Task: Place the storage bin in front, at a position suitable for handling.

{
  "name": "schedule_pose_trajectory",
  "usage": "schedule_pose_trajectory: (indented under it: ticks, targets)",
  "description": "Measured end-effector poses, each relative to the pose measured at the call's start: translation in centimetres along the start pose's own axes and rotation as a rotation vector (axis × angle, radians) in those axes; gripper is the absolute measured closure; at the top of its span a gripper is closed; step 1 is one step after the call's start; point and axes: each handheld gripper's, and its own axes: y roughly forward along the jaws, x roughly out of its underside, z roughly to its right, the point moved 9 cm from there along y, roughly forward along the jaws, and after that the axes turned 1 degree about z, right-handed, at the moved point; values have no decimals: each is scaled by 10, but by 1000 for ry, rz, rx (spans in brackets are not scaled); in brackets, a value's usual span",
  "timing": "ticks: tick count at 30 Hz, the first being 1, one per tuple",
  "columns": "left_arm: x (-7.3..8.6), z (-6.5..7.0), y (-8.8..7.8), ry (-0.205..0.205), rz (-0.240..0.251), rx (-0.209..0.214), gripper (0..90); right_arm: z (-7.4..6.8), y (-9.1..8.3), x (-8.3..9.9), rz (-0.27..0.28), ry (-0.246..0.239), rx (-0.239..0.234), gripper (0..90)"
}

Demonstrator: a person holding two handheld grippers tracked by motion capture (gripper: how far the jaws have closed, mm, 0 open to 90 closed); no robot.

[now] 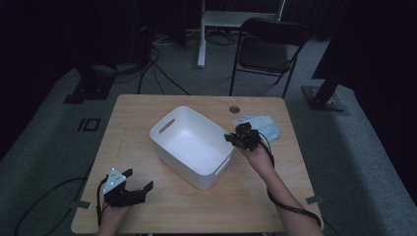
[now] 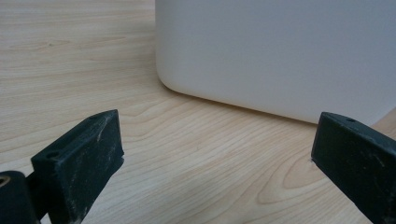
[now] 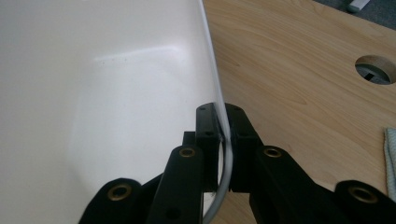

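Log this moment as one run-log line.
right gripper: shut on white bin rim | left gripper: open, empty, near table front edge | blue cloth: flat beside bin

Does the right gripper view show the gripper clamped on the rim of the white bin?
Yes: the right gripper has its two black jaws closed on either side of the thin rim of the white bin.

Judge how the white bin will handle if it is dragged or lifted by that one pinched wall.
The white bin looks like empty, thin-walled plastic, so probably light and apt to slide on the smooth table. The right gripper clamps only the thin rim, so lifting would likely tilt it and flex that wall a little. It is broad and low, so tipping seems unlikely.
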Motion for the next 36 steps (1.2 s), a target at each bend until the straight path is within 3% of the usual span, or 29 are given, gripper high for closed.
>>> schedule_pose_trajectory:
  ticks: [21,36]
  targets:
    - [1,4,1,1,-10,13,24,-2,-23,21,-13,-25,-20,854]
    - [1,10,2,6,-22,38,24,-12,-45,41,-5,-31,-51,854]
